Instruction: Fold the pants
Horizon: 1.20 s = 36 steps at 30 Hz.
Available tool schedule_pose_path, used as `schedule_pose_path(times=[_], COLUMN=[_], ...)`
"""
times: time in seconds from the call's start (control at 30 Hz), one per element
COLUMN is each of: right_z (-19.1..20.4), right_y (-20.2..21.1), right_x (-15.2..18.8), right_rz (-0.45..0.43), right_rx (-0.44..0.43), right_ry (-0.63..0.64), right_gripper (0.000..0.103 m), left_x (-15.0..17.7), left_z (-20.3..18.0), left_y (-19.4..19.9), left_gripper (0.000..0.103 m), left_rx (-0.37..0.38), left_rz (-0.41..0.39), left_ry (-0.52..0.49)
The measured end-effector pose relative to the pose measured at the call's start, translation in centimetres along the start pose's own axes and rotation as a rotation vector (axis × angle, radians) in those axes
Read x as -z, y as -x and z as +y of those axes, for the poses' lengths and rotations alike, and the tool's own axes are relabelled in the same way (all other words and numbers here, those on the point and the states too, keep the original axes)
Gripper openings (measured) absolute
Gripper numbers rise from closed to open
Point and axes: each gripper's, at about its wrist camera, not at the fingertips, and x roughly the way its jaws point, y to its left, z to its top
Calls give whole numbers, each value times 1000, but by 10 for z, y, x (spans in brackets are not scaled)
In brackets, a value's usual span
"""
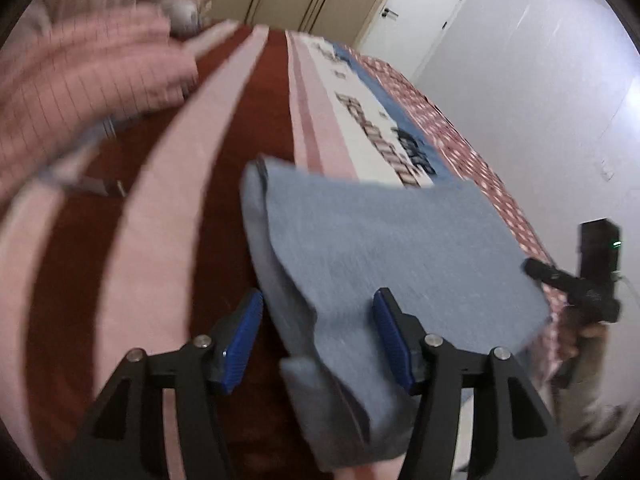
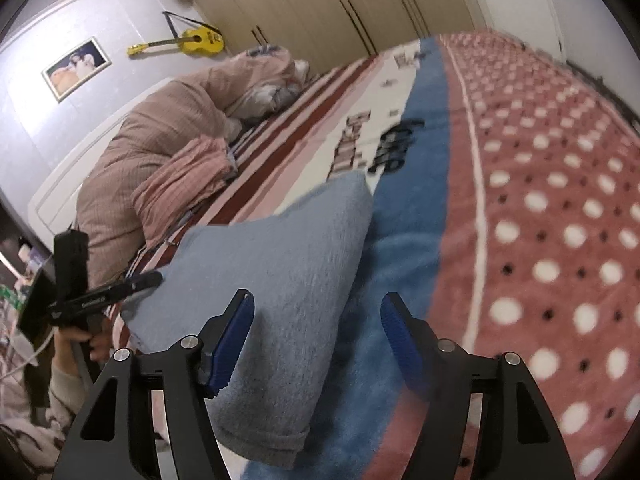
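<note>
Left wrist view: my left gripper (image 1: 318, 330) has its jaws apart, nothing pinched, with the folded grey-blue pants (image 1: 384, 264) lying on the striped blanket (image 1: 168, 208) and passing between the blue pads untouched. Right wrist view: my right gripper (image 2: 318, 334) is also spread, the pants' edge beside its left pad, not clamped; pink bedding (image 2: 180, 184) is piled beyond.

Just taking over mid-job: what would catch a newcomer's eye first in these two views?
The folded grey-blue pants lie on the bed's bright blanket, whose red field is dotted white. Both claws stand open over them: the left claw straddles the near edge, the right claw sits beside the fold. Further off, a yellow guitar hangs on the wall above a heaped pink quilt.
</note>
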Motion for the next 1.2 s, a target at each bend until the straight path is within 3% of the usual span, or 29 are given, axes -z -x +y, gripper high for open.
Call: schedule_pose_path(times=[0.17, 0.23, 0.33, 0.53, 0.6, 0.9, 1.2], right_z=[-13, -12, -7, 24, 31, 104, 202], right_y=[-19, -23, -29, -23, -19, -32, -129], right_x=[11, 13, 14, 14, 13, 2, -1], right_rz=[33, 27, 49, 10, -5, -32, 42], right_rx=[-75, -76, -120, -18, -10, -97, -159], right_ry=[-79, -77, -72, 32, 35, 58, 92], right_gripper=[66, 63, 39, 24, 21, 20, 20], left_x=[8, 7, 5, 0, -7, -26, -34], left_z=[9, 6, 0, -3, -1, 39, 129], left_y=[-12, -16, -19, -11, -1, 81, 133], left_gripper=[54, 51, 42, 22, 20, 19, 19], left_rx=[77, 81, 76, 38, 48, -89, -319], left_rz=[19, 23, 22, -29, -46, -131, -122], left_ry=[91, 85, 77, 48, 36, -51, -60])
